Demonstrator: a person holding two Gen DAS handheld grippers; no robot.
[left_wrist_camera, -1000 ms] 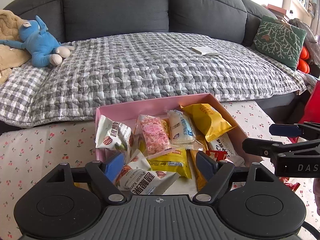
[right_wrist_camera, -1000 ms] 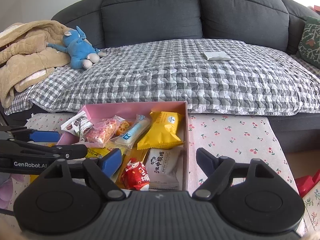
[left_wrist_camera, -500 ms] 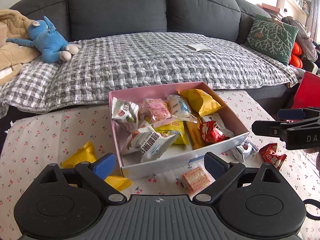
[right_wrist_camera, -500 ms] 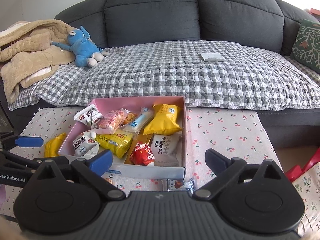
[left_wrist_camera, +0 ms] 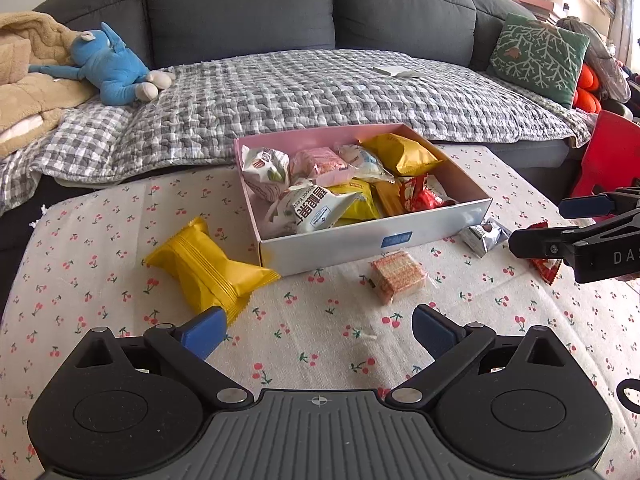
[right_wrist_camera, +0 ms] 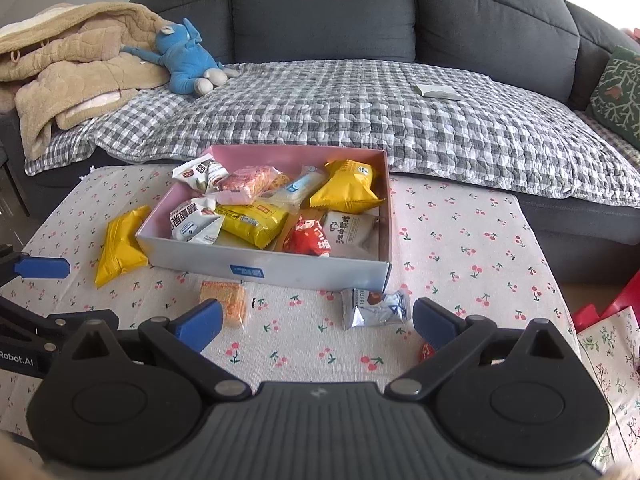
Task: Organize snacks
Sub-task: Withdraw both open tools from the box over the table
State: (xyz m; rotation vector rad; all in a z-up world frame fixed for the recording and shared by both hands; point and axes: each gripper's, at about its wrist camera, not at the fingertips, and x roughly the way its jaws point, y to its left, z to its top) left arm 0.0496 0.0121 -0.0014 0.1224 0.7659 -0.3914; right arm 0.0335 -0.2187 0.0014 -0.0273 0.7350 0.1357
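Both grippers backed off the pink box (left_wrist_camera: pixel 372 240), jaws just opened and empty; left gripper (left_wrist_camera: pixel 318 330) sits beside yellow packet (left_wrist_camera: pixel 204 268), right gripper (right_wrist_camera: pixel 318 320) near silver packet (right_wrist_camera: pixel 374 306), whose slick foil could slip.

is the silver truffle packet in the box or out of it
Out. The silver truffle packet lies on the cherry-print tablecloth, just outside the near wall of the snack box, at its right-hand corner.

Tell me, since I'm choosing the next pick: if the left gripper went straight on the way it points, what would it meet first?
Probably the bare tablecloth between its open fingers. Further along that line lies the orange wafer pack, then the box. The left gripper holds nothing. Depth is hard to judge through the fisheye.
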